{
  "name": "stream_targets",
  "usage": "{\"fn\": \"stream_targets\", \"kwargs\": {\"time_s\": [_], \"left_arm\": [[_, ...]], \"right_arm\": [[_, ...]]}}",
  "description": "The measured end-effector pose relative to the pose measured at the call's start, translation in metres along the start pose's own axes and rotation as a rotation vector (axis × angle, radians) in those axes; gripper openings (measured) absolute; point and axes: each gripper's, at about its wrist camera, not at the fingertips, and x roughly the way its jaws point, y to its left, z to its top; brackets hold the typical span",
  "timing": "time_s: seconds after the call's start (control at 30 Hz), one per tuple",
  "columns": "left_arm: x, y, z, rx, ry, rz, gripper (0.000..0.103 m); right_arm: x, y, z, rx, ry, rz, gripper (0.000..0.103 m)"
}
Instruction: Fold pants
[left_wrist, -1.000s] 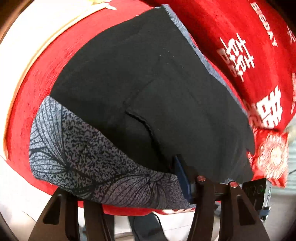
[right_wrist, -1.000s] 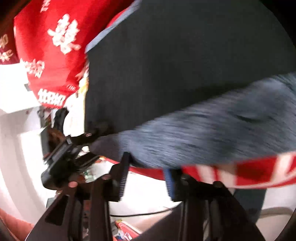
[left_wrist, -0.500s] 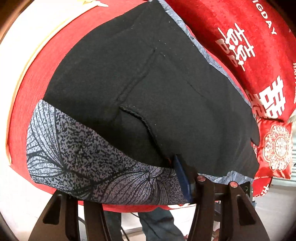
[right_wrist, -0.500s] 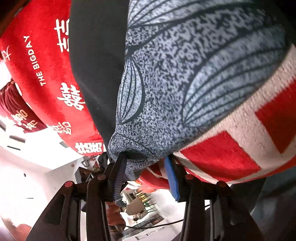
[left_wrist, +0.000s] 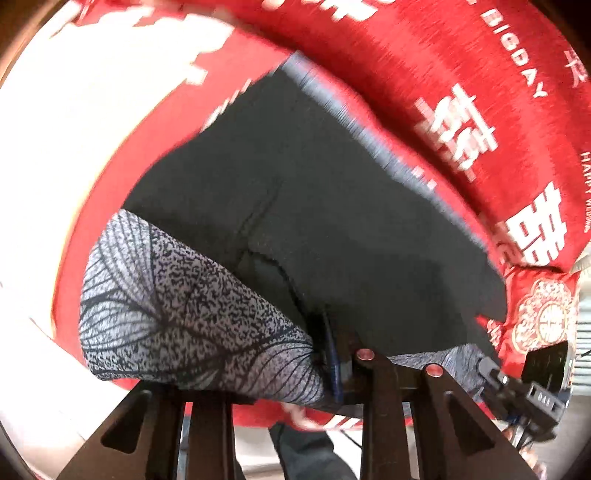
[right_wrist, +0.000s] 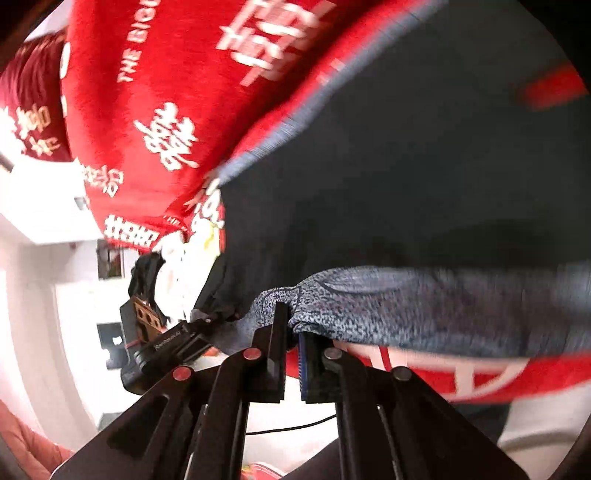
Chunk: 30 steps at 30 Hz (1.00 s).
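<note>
The pants (left_wrist: 332, 236) lie on the red cloth (left_wrist: 461, 74), patterned waistband (left_wrist: 177, 317) at the near edge. Half a second ago the right gripper (right_wrist: 291, 332) stood wide around the band; now it is narrowed onto it. The left gripper (left_wrist: 325, 354) remains clamped on the waistband. Judgement: both corners secured, so the fold lift can begin.

The red cloth (left_wrist: 461, 74) reads "BIGDAY" and "HAPPY WEDDING".

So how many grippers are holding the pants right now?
2. The left gripper grips the patterned waistband at one end, and the right gripper pinches it at the other. Both hold the same pants.
</note>
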Motion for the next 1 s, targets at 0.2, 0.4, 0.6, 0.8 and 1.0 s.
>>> {"fn": "stream_targets", "kwargs": {"time_s": [0.2, 0.4, 0.6, 0.8, 1.0], "left_arm": [[-0.002, -0.048, 0.077, 0.074, -0.087, -0.011, 0.028], [0.062, -0.073, 0.153, 0.152, -0.173, 0.144, 0.052], [0.110, -0.062, 0.183, 0.114, -0.182, 0.233, 0.061], [0.047, -0.064, 0.168, 0.098, -0.288, 0.310, 0.085], [0.065, -0.079, 0.160, 0.178, -0.217, 0.361, 0.085]], "right_arm": [[0.008, 0.009, 0.097, -0.072, 0.087, -0.037, 0.006], [0.071, -0.012, 0.183, -0.145, 0.178, -0.142, 0.009], [0.106, -0.046, 0.227, -0.056, 0.204, -0.160, 0.009], [0.065, 0.009, 0.203, -0.232, 0.140, -0.190, 0.080], [0.096, 0.024, 0.190, -0.335, 0.221, -0.235, 0.049]]}}
